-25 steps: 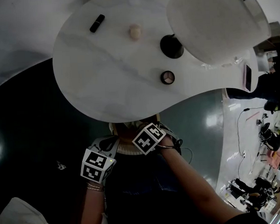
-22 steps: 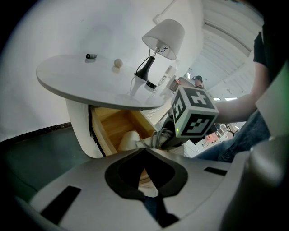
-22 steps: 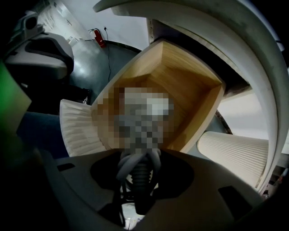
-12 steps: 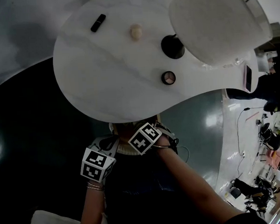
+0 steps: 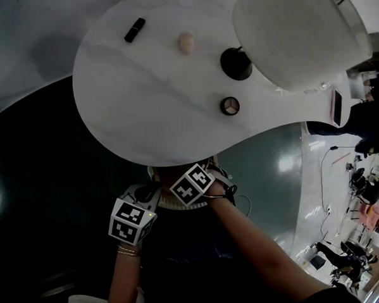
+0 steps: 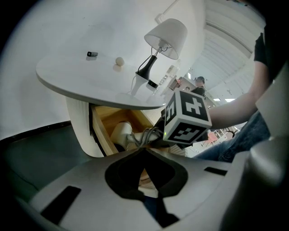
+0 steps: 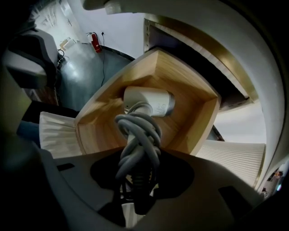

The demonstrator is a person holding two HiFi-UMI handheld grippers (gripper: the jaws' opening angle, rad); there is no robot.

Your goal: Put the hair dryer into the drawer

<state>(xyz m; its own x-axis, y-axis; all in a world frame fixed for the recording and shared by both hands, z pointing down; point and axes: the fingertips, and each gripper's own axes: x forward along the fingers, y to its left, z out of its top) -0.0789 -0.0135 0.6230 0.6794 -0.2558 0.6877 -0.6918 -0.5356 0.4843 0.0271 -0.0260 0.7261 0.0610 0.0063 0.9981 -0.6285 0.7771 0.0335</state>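
1. As the right gripper point(image 7: 140, 178) has slid a little leftward under the rim of the table point(image 5: 130, 113) over the last second, which its marker cube point(image 5: 191, 184) shows in the head view, the hair dryer point(image 7: 149, 103) has, I judge, been brought deeper over the open drawer point(image 7: 198, 124)
2. That right gripper points down, and its jaws are clamped about half wide on the dryer's handle, with the grey cord point(image 7: 137, 135) wound round it; the grip looks no looser than before
3. At this moment the hair dryer's white barrel hangs inside the wooden drawer, low between its walls; whether it already rests on the drawer floor I cannot tell
4. Meanwhile the left gripper point(image 6: 144, 155) has kept to its place beside the drawer, jaw tips together with nothing between them
5. For the task this means the carry is nearly over: what seems left is to lower the dryer until it lies flat, let go, and draw the jaws clear of the cord
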